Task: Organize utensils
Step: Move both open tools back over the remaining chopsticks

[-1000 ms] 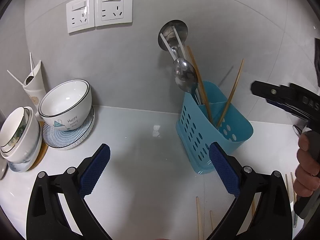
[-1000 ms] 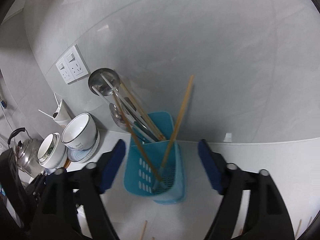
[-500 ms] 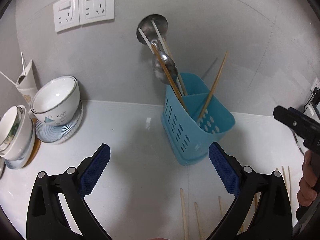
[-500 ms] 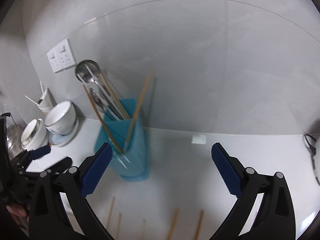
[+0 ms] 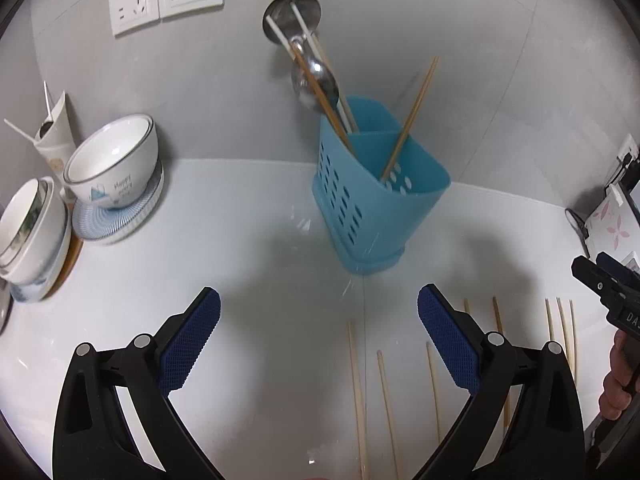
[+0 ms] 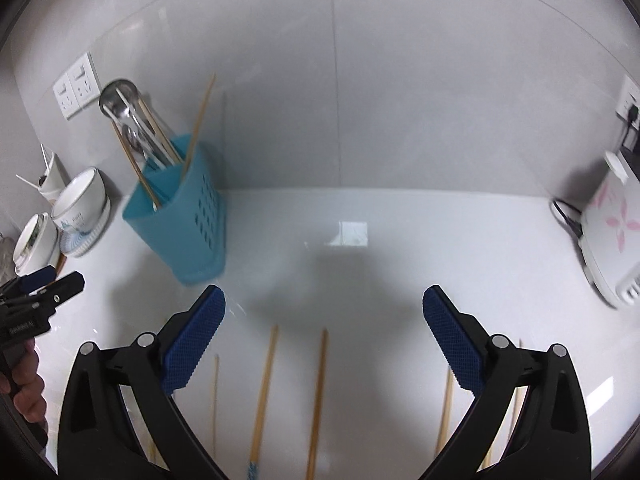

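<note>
Across the white counter [image 5: 248, 248], against the grey wall, a blue utensil holder [image 5: 376, 200] stands near the corner with spoons [image 5: 316, 80] and upright chopsticks [image 5: 408, 120] in its compartments. Left of it sit stacked bowls [image 5: 112, 168] on a striped plate. A white appliance [image 6: 608, 240] with pink flowers stands at the far right. The left tool [image 5: 320, 344] and right tool [image 6: 324, 340] both hover above the counter with jaws wide apart, holding nothing. Loose chopsticks [image 6: 264, 392] lie flat on the counter just below the tools, well apart from the holder.
</note>
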`<state>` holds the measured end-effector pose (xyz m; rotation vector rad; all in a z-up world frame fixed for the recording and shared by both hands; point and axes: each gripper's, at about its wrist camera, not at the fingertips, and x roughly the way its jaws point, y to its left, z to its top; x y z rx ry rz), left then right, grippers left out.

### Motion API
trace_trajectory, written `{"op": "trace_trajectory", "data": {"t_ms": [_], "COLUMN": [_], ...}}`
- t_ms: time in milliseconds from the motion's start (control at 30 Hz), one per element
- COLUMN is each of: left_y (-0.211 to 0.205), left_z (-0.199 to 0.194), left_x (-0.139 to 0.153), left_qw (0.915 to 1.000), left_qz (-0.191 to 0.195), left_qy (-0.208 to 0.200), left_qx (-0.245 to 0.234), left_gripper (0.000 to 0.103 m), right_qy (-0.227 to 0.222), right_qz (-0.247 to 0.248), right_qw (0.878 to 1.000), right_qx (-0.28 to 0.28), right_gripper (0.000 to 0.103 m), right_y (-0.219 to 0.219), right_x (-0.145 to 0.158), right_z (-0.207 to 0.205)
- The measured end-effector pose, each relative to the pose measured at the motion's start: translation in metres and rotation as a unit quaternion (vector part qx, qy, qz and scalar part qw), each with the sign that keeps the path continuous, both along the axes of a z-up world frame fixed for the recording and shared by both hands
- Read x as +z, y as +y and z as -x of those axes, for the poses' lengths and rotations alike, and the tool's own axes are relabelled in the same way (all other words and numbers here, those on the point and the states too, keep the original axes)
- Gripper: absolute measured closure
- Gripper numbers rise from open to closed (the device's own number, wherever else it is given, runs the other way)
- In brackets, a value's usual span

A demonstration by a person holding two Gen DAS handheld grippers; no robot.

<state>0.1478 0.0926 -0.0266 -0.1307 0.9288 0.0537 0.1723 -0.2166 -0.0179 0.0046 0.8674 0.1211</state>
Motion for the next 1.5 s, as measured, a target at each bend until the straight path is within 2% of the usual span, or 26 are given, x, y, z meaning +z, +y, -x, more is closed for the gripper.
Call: {"op": "trace_trajectory", "data": {"t_ms": [133,433,733,867,1000,1100,1233,1367,1500], "left_y": [-0.003,-0.012,-0.023,-0.026,-0.027,-0.029,-0.034,-0.035,-0.040], "left_z": [0.015,0.039,0.049,0.053,0.056,0.058,0.056,0.054,0.052], "left_x": [-0.006,-0.035,-0.072,-0.094,-0.106,-0.112,-0.118,-0.124,-0.127], "left_qw": [0.9999,0.9970,0.9888,0.9822,0.9788,0.9765,0.9752,0.9734,0.9718], "left_qz": [-0.010,-0.011,0.010,0.002,0.011,0.005,0.005,0.001,-0.003], "left_qy": [0.013,0.076,0.149,0.188,0.204,0.215,0.221,0.229,0.235], "left_qx": [0.000,-0.007,-0.012,-0.006,-0.004,-0.003,-0.007,-0.010,-0.015], "left_gripper": [0.006,0.006,0.006,0.006,0.006,0.006,0.007,0.007,0.008], "right_qy": [0.019,0.098,0.172,0.203,0.224,0.236,0.258,0.264,0.282], "right_qz": [0.016,0.059,0.067,0.065,0.078,0.088,0.102,0.105,0.098], "right_qw": [1.000,0.993,0.983,0.977,0.971,0.968,0.961,0.959,0.954], "right_qx": [-0.003,0.005,0.013,0.013,0.013,0.017,0.014,0.013,0.014], "right_gripper": [0.008,0.008,0.008,0.010,0.014,0.017,0.017,0.017,0.025], "right_y": [-0.004,0.003,0.012,0.015,0.018,0.022,0.027,0.031,0.031], "right_x": [-0.010,-0.049,-0.083,-0.096,-0.106,-0.112,-0.121,-0.123,-0.129], "right_z": [0.016,0.046,0.058,0.060,0.060,0.061,0.061,0.061,0.057]}}
